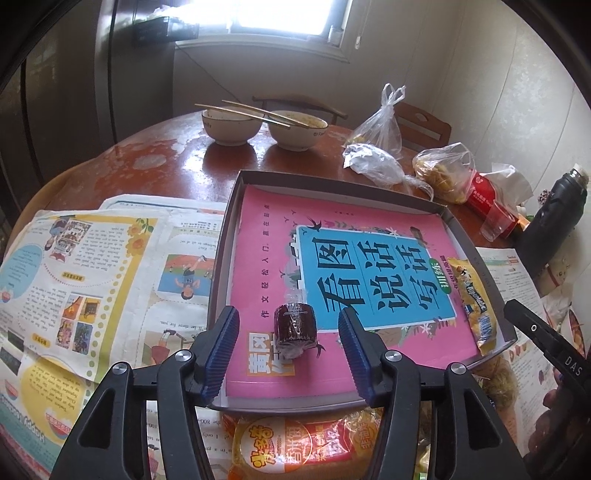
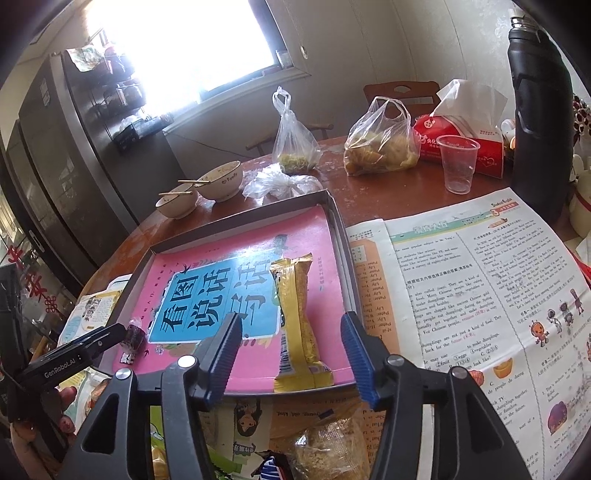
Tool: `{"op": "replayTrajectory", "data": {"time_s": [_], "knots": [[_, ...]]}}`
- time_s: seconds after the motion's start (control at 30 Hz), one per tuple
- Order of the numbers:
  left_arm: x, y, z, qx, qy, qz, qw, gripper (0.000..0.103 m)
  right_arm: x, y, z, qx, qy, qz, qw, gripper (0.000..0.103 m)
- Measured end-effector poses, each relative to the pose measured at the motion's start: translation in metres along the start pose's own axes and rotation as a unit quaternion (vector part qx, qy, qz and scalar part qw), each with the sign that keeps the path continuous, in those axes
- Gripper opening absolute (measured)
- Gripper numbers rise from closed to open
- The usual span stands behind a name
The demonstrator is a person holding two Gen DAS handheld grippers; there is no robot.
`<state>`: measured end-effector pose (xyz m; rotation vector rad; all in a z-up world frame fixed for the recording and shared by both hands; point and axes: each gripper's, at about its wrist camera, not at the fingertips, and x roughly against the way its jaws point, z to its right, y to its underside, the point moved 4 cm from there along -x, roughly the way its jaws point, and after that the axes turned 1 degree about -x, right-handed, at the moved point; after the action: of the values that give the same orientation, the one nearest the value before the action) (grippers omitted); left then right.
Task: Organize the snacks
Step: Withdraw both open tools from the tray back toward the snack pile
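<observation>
On the pink book (image 1: 258, 229) in the tray (image 1: 476, 254), the dark roll (image 1: 295, 325) sits between the open left claw (image 1: 288, 332); the open right claw (image 2: 291, 347) frames the long yellow pack (image 2: 299, 314)

Daylight is being thrown from the blown-out window (image 1: 284, 14); below it, the bench (image 1: 177, 155) is being glazed with glare, and edges are being bent and darkened.
</observation>
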<state>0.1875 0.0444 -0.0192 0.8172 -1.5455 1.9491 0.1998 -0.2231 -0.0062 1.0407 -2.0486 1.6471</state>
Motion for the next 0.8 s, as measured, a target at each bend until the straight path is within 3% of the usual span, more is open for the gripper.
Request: {"op": "replayTrajectory", "data": {"time_s": [0.2,0.3,0.8], "knots": [[0.017,-0.003,-0.002,0.001,-0.003,0.018,0.9998,0.060,0.005,-0.003,-0.002,0.002,0.000,0.004,1.000,0.059],[0.024,-0.003,-0.002,0.003,-0.002,0.026,0.9997,0.071,0.009,-0.003,-0.004,0.006,-0.001,0.006,1.000,0.061],[0.049,0.008,0.009,-0.017,0.014,0.035,0.9992,0.075,0.025,0.000,-0.020,0.028,-0.010,0.017,0.999,0.067]]}}
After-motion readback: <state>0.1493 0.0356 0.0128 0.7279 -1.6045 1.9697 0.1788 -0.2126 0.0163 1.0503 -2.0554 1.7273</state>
